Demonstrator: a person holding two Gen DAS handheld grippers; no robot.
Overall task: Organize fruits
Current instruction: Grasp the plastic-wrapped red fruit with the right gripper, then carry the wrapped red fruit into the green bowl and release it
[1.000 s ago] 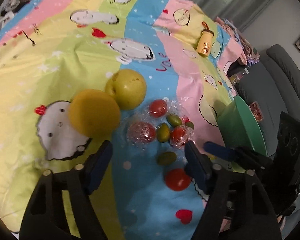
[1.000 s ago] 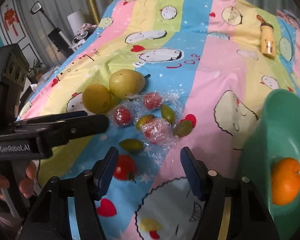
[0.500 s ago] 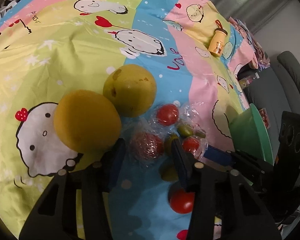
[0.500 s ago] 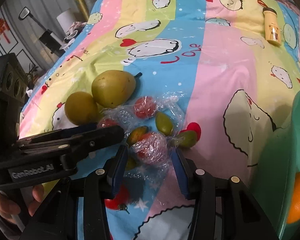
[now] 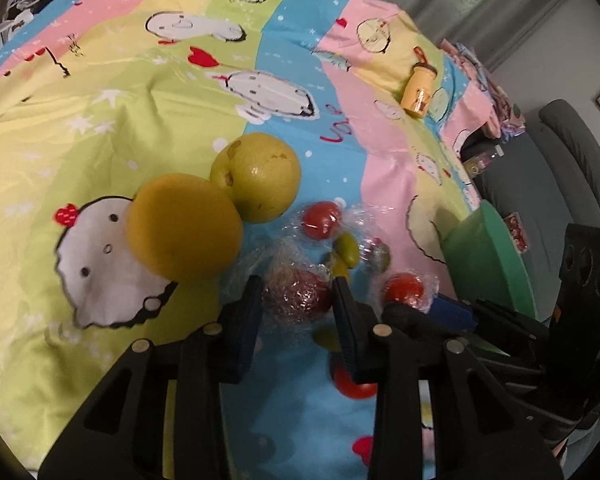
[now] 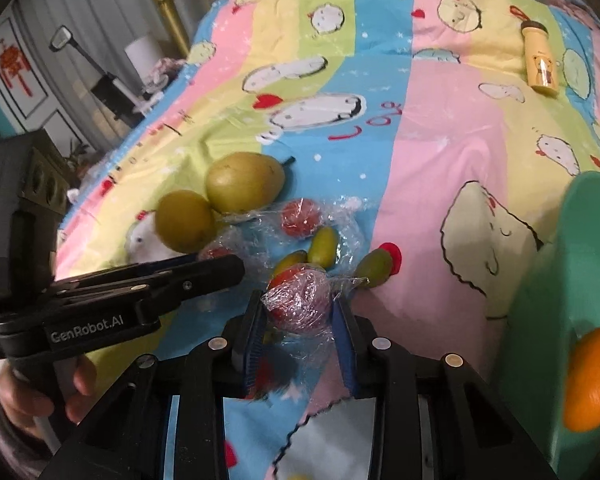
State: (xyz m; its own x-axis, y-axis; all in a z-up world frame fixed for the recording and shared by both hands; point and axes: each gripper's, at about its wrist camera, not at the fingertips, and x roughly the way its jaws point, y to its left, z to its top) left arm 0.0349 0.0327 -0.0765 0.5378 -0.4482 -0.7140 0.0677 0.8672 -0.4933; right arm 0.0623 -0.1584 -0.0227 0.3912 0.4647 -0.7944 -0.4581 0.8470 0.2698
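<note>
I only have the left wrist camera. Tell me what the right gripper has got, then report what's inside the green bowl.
Observer: The right gripper has just been closing; its fingers now press on a plastic-wrapped red fruit.
Operator: Now the bowl.
Observer: The green bowl has an orange inside.
Operator: Check the pear as well.
Observer: The pear lies on its side, with its dark stem pointing away from the grippers.

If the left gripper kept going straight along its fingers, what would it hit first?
The left gripper has been closing on the plastic-wrapped red fruit between its pads, so that comes first; just beyond it, probably the small green fruits, though depth is unclear.
</note>
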